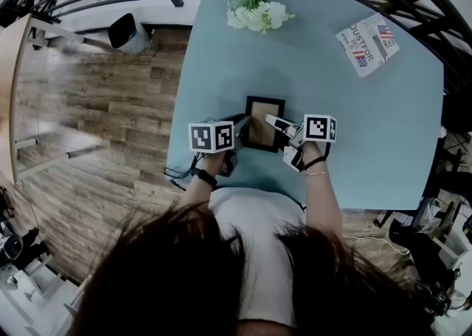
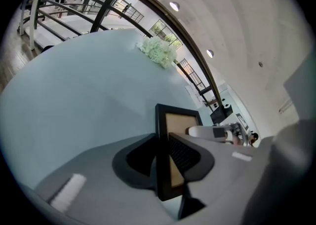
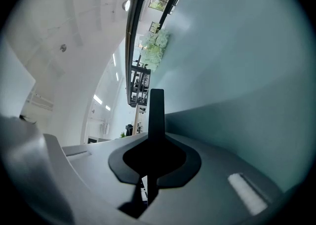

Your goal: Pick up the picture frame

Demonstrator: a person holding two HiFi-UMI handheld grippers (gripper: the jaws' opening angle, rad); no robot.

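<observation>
— Where is the black-rimmed rectangular picture frame with a tan insert (image 1: 262,113) seen?
— At the middle of the pale blue tabletop (image 1: 369,128), with a white flower bunch (image 1: 257,12) at its 12 o'clock.
— And the tongs?
— The left gripper (image 1: 240,124) is clamped on its 9 o'clock edge, the right gripper (image 1: 274,122) on its 3 o'clock edge.

picture frame (image 1: 264,122) on table (image 1: 369,135) between left gripper (image 1: 242,125) and right gripper (image 1: 275,122), flowers (image 1: 258,12) behind, booklet (image 1: 367,43) back right
</observation>
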